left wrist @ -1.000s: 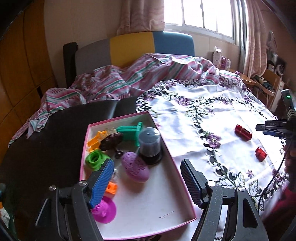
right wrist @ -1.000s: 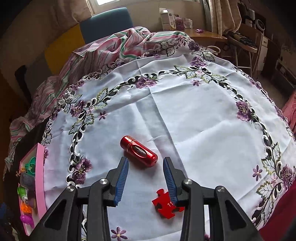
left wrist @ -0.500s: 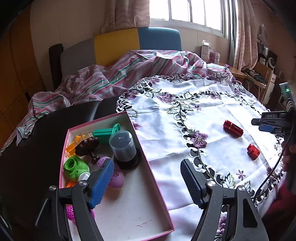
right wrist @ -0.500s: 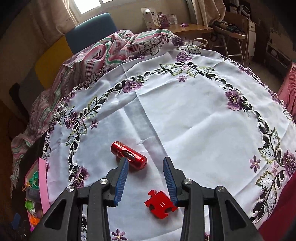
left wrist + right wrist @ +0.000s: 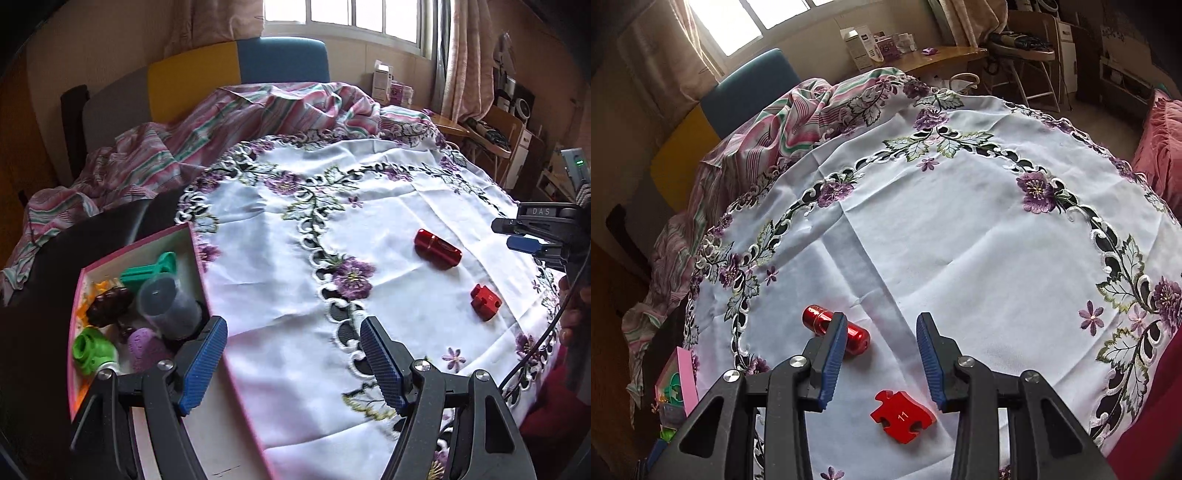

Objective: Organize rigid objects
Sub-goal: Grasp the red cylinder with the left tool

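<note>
The left gripper [image 5: 293, 363] hangs with its blue pads wide apart and nothing between them, over the white embroidered cloth [image 5: 280, 258] that covers the surface. At 9 o'clock of it, the pink-walled box [image 5: 197, 254] lies at the cloth's edge, holding a green ring-shaped piece [image 5: 92, 349], a purple oval [image 5: 144, 345], a clear cup with a dark lid [image 5: 168, 302], a teal piece [image 5: 147, 271], a dark brown item [image 5: 109, 302] and something orange [image 5: 83, 312] in the far corner. The left pad overlaps the box's near wall in the left wrist view; whether it touches I cannot tell.

At 1 o'clock of the left gripper, well out on the cloth, lies the red cylinder [image 5: 437, 249] on its side, and nearer, at 2 o'clock, the red puzzle piece [image 5: 485, 301], flat on the cloth and apart from the cylinder.

The right gripper [image 5: 881, 363] holds nothing; its pads stand parted with a modest gap between them, above the cloth. In the right wrist view the puzzle piece [image 5: 903, 419], marked 11, lies at 6 o'clock of the gap, and the cylinder [image 5: 849, 330] sits at 10 o'clock, partly behind the left pad. A striped blanket [image 5: 221, 122] is bunched at the surface's far side, at 12 o'clock.
</note>
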A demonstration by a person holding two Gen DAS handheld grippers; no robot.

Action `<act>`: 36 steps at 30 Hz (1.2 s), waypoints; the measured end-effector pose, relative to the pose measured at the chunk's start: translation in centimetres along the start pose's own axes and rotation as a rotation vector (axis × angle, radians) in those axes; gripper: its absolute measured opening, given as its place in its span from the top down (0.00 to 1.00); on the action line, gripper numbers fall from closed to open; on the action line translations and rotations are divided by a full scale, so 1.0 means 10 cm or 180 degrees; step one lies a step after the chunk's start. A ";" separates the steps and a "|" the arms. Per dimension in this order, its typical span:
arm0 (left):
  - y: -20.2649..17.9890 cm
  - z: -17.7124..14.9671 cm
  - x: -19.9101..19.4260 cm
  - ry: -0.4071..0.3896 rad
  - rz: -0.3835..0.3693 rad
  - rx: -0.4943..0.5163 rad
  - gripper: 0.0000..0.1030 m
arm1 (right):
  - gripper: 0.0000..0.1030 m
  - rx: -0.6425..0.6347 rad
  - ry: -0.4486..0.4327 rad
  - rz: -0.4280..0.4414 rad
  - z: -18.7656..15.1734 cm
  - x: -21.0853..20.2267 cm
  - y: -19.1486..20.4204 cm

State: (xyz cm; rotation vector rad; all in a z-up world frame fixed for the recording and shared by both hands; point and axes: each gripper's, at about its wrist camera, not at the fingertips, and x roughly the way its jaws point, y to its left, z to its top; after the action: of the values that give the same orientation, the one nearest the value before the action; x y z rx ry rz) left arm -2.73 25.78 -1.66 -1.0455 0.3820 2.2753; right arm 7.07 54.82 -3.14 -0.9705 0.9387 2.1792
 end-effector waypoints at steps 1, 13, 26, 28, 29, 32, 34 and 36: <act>-0.05 0.03 0.05 0.0027 -0.0039 0.0004 0.28 | 0.62 0.0038 -0.0018 0.0011 0.01 -0.01 -0.02; -0.76 0.40 0.68 0.0380 -0.0562 0.0111 0.28 | 0.62 0.0474 -0.0041 0.0166 0.06 -0.04 -0.26; -1.61 0.73 1.27 0.0276 -0.0718 0.1031 0.08 | 0.62 0.0584 0.0047 0.0360 0.06 0.00 -0.29; -1.64 0.74 1.37 0.0319 -0.0702 0.1104 0.08 | 0.62 0.0584 0.0073 0.0386 0.05 0.01 -0.28; -1.64 0.75 1.40 0.0316 -0.0700 0.1126 0.08 | 0.62 0.0584 0.0087 0.0399 0.05 0.02 -0.28; -1.70 0.78 1.48 0.0303 -0.0784 0.1223 0.08 | 0.62 0.0582 0.0118 0.0411 0.05 0.04 -0.28; -1.73 0.77 1.54 0.0317 -0.0781 0.1297 0.08 | 0.62 0.0585 0.0142 0.0418 0.05 0.05 -0.28; -1.76 0.75 1.60 0.0382 -0.0828 0.1334 0.22 | 0.62 0.0583 0.0150 0.0407 0.04 0.05 -0.28</act>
State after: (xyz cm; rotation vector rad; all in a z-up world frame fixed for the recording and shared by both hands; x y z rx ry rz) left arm -4.30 49.51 -9.17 -0.9504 0.6950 1.8054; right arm 8.60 56.91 -4.38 -0.8989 1.2297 2.1363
